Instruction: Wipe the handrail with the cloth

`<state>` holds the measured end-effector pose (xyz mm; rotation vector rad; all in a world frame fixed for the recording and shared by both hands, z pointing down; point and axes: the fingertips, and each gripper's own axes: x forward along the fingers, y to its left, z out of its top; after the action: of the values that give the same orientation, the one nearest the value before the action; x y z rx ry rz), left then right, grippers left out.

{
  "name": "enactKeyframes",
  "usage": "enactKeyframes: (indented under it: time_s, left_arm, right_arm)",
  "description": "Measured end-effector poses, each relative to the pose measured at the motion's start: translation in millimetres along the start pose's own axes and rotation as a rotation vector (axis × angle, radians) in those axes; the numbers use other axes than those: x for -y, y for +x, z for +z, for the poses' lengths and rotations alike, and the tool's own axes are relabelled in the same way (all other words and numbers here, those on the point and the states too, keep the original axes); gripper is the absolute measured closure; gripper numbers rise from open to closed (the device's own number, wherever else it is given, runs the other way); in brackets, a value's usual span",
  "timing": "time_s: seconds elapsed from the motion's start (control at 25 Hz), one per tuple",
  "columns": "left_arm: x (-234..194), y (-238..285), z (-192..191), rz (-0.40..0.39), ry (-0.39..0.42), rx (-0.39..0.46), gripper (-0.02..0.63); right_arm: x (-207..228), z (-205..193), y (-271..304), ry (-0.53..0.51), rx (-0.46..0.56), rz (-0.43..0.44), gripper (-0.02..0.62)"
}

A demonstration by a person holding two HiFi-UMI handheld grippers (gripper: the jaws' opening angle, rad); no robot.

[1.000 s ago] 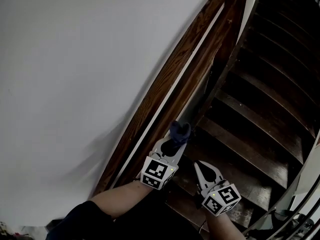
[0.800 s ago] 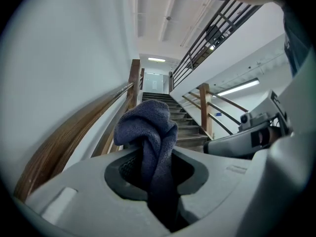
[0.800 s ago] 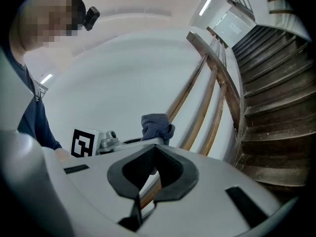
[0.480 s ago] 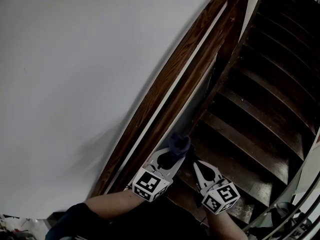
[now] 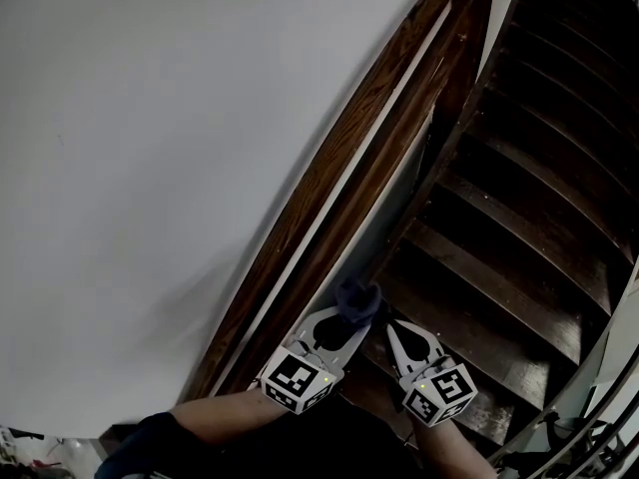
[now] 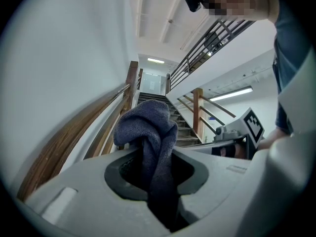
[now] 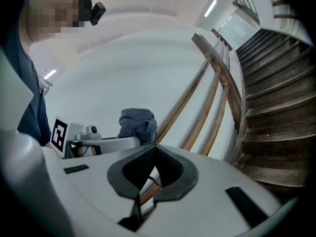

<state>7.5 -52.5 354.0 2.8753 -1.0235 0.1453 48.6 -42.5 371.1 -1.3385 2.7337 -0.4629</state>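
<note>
Cloth (image 5: 357, 298) pinched in the left claw (image 5: 349, 317), just right of the handrail (image 5: 342, 158), which climbs straight ahead; right claw (image 5: 395, 328), pressed together and empty, sits farther off.

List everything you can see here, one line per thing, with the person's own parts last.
cloth: one, dark blue, bunched in the left gripper's jaws, at the handrail's lower end
handrail: one, brown wood, running up along the wall
wall: one, white, left of the handrail
stairs: several steps, dark wood, rising to the right of the handrail
metal railing: one, black bars, high on the far side of the stairwell
ceiling lights: at least two, white, lit, overhead
left gripper: one, grey-white with marker cube, shut on the cloth
right gripper: one, grey-white with marker cube, jaws together and empty, beside the left gripper
forearms: two, behind the grippers
</note>
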Motion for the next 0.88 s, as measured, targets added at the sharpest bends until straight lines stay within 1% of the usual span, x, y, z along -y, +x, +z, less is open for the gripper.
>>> enactKeyframes:
  time_s: [0.16,0.36,0.88]
  left_arm:
    - [3,-3,1,0.003,-0.005,0.003,0.509]
    - [6,-2,5,-0.008,-0.005,0.007,0.509]
    - [12,-7,7,-0.017,-0.006,0.019,0.509]
  right_arm:
    - [-3,-1,-3,-0.007,0.004,0.006,0.588]
    - [-1,2,-5,-0.011,0.002,-0.013,0.588]
    - [-7,1,-10,-0.013,0.011,-0.017,0.588]
